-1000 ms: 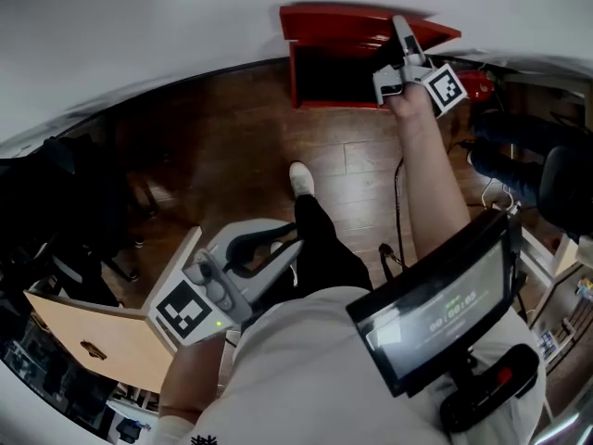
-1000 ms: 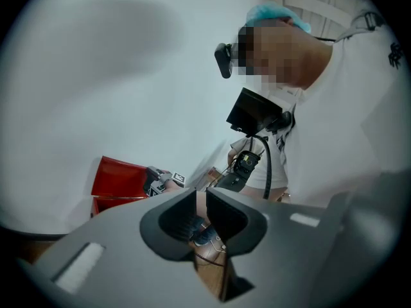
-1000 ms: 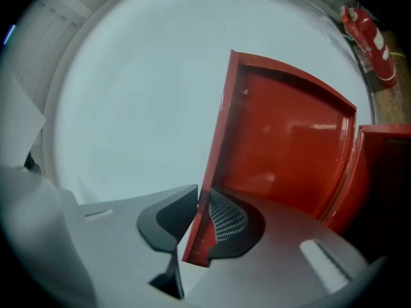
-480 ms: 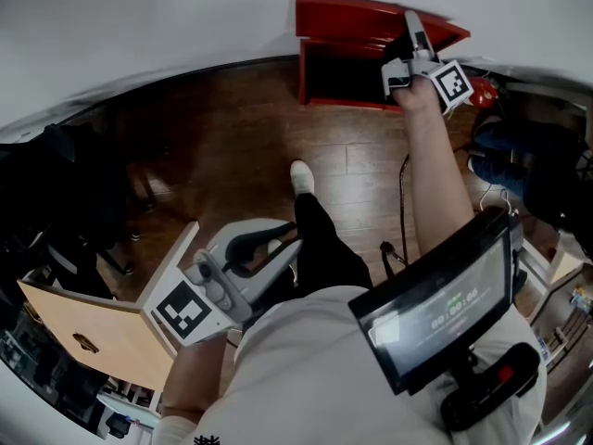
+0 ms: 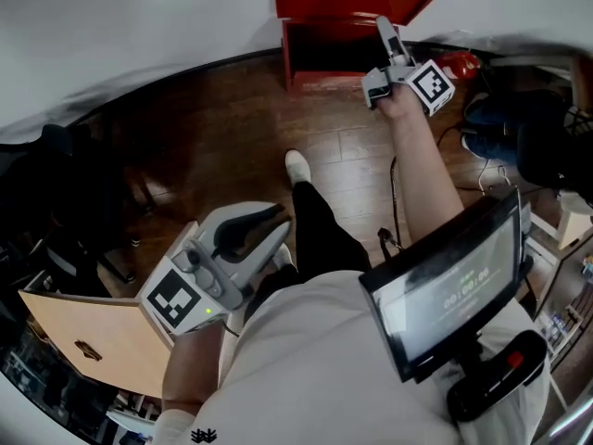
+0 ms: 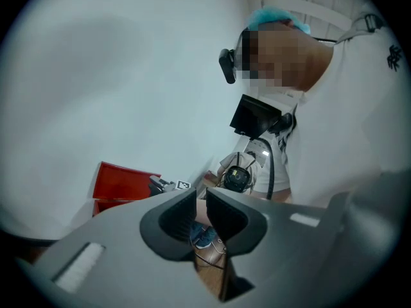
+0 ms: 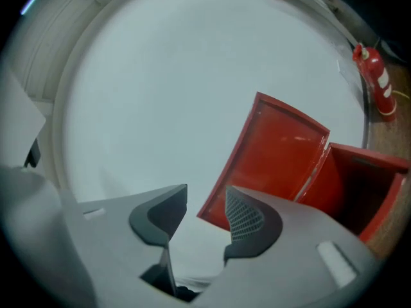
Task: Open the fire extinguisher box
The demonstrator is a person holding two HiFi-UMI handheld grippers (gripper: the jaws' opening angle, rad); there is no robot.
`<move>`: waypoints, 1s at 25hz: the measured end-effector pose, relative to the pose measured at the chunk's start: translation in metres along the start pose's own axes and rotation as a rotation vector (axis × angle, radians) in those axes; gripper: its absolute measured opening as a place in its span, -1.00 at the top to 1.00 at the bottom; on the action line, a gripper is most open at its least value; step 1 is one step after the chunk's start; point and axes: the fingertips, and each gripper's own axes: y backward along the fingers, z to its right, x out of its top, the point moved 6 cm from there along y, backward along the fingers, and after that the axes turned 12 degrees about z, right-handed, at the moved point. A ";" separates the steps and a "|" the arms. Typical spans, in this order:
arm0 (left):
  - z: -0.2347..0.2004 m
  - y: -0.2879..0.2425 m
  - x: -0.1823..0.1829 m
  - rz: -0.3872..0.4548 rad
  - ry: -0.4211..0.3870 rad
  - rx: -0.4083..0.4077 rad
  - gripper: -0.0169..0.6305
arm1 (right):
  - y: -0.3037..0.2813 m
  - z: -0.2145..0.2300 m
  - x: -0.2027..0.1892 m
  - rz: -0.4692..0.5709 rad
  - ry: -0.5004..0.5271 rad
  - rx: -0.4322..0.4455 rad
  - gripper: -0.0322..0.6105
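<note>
1. Red sheet-metal fire extinguisher box point(image 5: 320, 58) sits on the floor point(image 5: 232, 119) against the wall point(image 5: 139, 26), its door point(image 7: 276, 153) standing open.
2. The door looks stiff, light and slick-painted, so its thin free edge is probably the best hold.
3. Right gripper point(image 7: 205, 201): jaws apart, beside that edge and gripping nothing. Left gripper point(image 6: 201, 197): jaws nearly together, empty.

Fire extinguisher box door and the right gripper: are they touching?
Cannot tell. The right gripper view shows the right gripper open, not clamped on the box door, but the door's lower corner vanishes behind one pad.
</note>
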 end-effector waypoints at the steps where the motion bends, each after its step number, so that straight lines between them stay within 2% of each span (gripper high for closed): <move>1: 0.006 0.004 0.000 0.006 -0.020 -0.016 0.81 | 0.010 -0.010 -0.003 -0.020 0.036 0.020 0.38; 3: -0.002 -0.001 -0.008 0.017 -0.052 -0.041 0.81 | 0.016 -0.009 -0.008 -0.063 0.087 0.055 0.39; 4: -0.016 -0.010 -0.016 0.011 -0.041 -0.042 0.81 | 0.016 0.004 -0.013 -0.088 0.091 0.058 0.39; 7: -0.074 -0.043 -0.046 -0.050 0.098 -0.020 0.81 | 0.023 0.065 -0.033 -0.175 0.042 -0.013 0.40; 9: -0.096 -0.047 -0.054 -0.067 0.129 -0.021 0.81 | 0.025 0.072 -0.046 -0.203 0.002 -0.046 0.41; 12: -0.069 -0.015 -0.051 -0.084 0.101 -0.036 0.81 | 0.075 0.023 -0.058 -0.214 -0.017 -0.091 0.43; 18: 0.014 0.052 -0.048 -0.121 0.088 -0.058 0.81 | 0.202 -0.098 -0.061 -0.282 0.061 -0.098 0.45; 25: 0.070 0.067 -0.053 -0.130 0.044 -0.086 0.81 | 0.297 -0.198 -0.050 -0.388 0.194 0.016 0.46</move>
